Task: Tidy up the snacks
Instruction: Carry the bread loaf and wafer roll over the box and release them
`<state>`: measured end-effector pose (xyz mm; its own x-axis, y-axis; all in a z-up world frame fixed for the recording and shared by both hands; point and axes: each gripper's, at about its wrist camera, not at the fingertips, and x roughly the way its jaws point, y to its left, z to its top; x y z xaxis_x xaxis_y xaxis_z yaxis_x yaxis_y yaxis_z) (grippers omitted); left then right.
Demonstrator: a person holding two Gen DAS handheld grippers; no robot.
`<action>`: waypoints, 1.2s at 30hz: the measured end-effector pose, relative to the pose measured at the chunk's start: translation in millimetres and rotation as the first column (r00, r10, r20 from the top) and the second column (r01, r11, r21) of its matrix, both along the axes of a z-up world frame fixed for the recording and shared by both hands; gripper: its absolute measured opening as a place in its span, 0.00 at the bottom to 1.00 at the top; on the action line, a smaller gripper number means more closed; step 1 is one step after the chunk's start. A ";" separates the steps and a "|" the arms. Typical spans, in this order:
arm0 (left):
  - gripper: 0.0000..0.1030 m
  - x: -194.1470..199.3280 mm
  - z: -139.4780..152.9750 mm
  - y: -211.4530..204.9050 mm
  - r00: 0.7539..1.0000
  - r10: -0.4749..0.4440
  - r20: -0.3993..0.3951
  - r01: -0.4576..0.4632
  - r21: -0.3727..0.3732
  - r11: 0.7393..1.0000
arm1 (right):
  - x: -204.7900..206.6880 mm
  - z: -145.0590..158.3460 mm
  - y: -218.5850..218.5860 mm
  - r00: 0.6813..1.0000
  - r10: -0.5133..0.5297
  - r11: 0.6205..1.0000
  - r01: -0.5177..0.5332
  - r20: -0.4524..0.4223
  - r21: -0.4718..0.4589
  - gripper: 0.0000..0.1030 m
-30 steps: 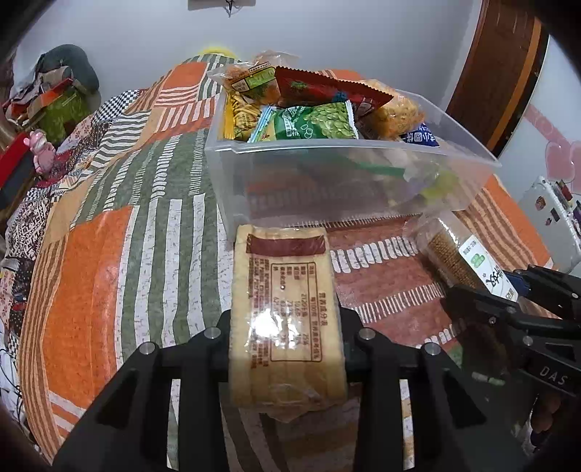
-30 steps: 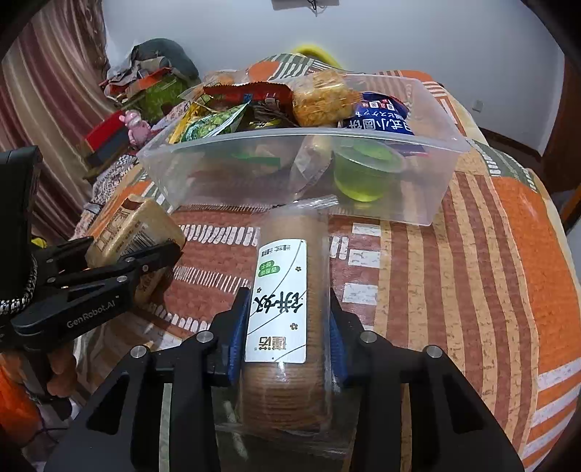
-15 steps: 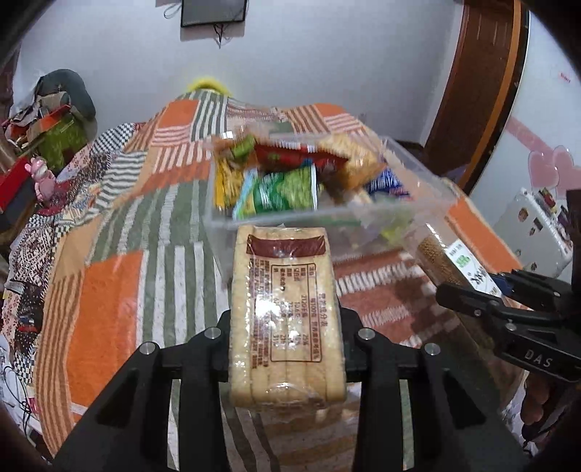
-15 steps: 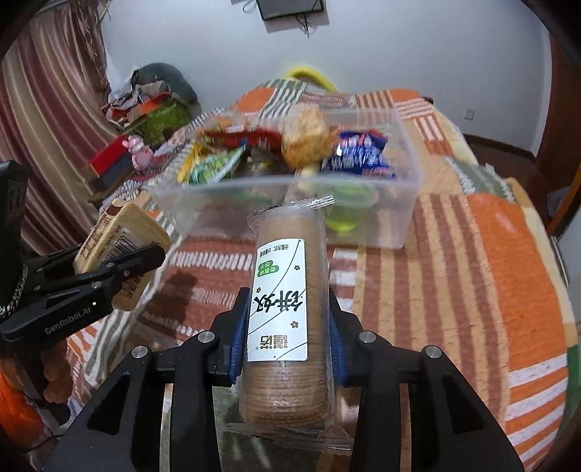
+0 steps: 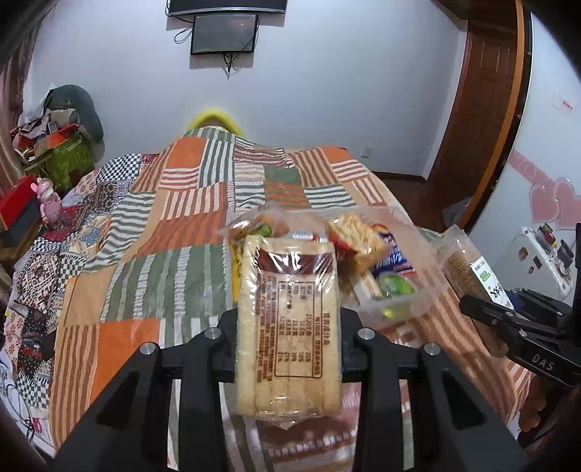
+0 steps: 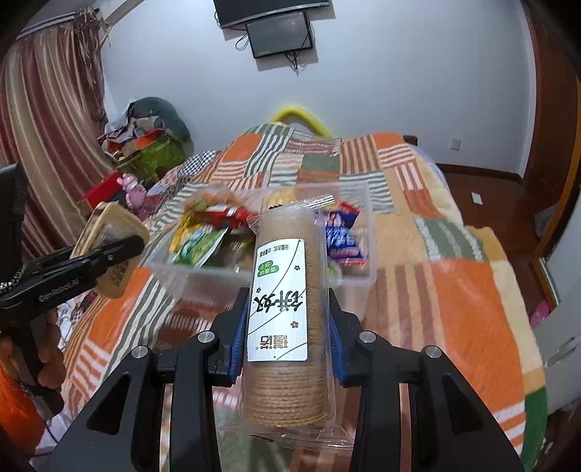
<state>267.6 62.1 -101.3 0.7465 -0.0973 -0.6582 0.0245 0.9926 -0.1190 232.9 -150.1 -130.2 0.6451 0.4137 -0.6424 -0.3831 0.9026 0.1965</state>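
My left gripper [image 5: 288, 345] is shut on a flat pale biscuit pack [image 5: 288, 319] with a brown label, held above the bed. It also shows in the right wrist view [image 6: 109, 250]. My right gripper [image 6: 287, 330] is shut on a round brown cracker roll [image 6: 285, 326] with a white label, seen in the left wrist view [image 5: 468, 272] at the right. A clear plastic bin [image 6: 348, 279] full of snack bags stands on the bed ahead of and below both grippers. It also shows in the left wrist view [image 5: 410, 305].
A patchwork bedspread [image 5: 145, 261] in orange, green and stripes covers the bed. Piled clutter and a pink toy [image 5: 47, 203] lie at the left. A wooden door [image 5: 483, 109] stands at the right. A screen [image 6: 279, 34] hangs on the far wall.
Both grippers have risen and pulled back with their packs still held. The bin now looks smaller and lower, and more of the wall and bed shows.
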 end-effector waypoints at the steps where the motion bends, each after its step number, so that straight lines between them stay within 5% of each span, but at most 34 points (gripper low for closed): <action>1: 0.33 4.4 1.2 -1.7 1.000 -0.007 0.002 0.007 0.000 1.000 | 4.9 1.9 0.0 1.000 -0.006 1.000 0.006 0.007 -0.001 0.33; 17: 0.33 64.9 -14.4 -54.8 0.993 -0.119 -0.019 0.119 -0.016 0.993 | 61.8 1.5 6.2 0.999 -0.028 1.000 0.029 0.029 -0.009 0.33; 36: 0.38 96.3 -46.8 -57.5 0.993 -0.091 -0.069 0.088 -0.041 0.995 | 84.3 -14.1 12.6 0.999 -0.039 0.999 0.038 -0.029 -0.030 0.37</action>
<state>363.9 4.7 -148.1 0.6855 -0.1871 -0.7036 0.1031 0.9816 -0.1605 317.2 -137.5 -144.3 0.6409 0.3696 -0.6728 -0.3428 0.9220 0.1799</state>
